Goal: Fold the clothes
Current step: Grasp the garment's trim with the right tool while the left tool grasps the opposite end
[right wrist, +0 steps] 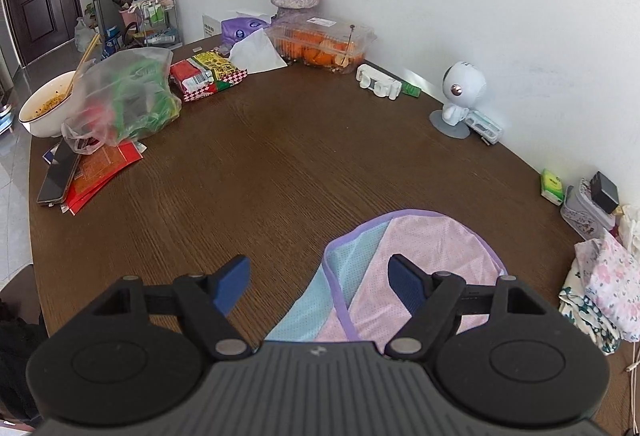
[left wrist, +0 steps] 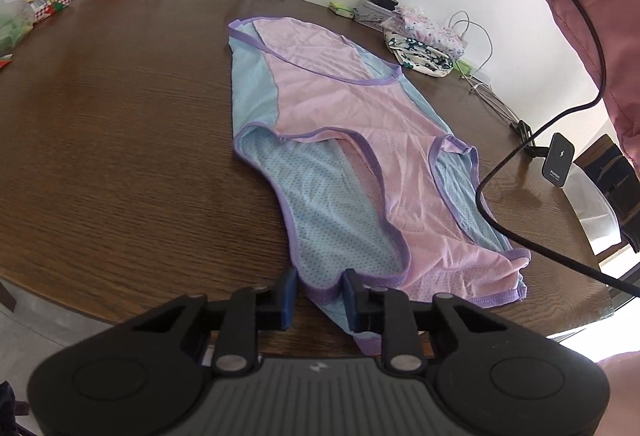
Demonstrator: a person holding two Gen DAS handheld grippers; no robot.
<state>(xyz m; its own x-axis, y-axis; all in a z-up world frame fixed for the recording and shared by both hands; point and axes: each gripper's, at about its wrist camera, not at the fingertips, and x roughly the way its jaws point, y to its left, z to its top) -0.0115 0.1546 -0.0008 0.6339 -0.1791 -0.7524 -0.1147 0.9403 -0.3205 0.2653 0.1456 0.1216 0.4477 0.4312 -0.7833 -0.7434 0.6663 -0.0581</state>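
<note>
- Two handheld grippers work over one pink-and-blue garment (left wrist: pixel 352 140) lying lengthwise on the brown table (left wrist: pixel 120 108), partly doubled over itself.
- Left gripper (left wrist: pixel 320 294): jaws part open astride the purple-trimmed near hem, fabric between the pads, not visibly pinched.
- Right gripper (right wrist: pixel 320 284): jaws wide, holding nothing, raised above the far rounded end.
- Risk: thin mesh may slip a shallow pinch, or both layers lift together.
- Black cable (left wrist: pixel 504 164) hanging beside the left gripper could snag the cloth.
</note>
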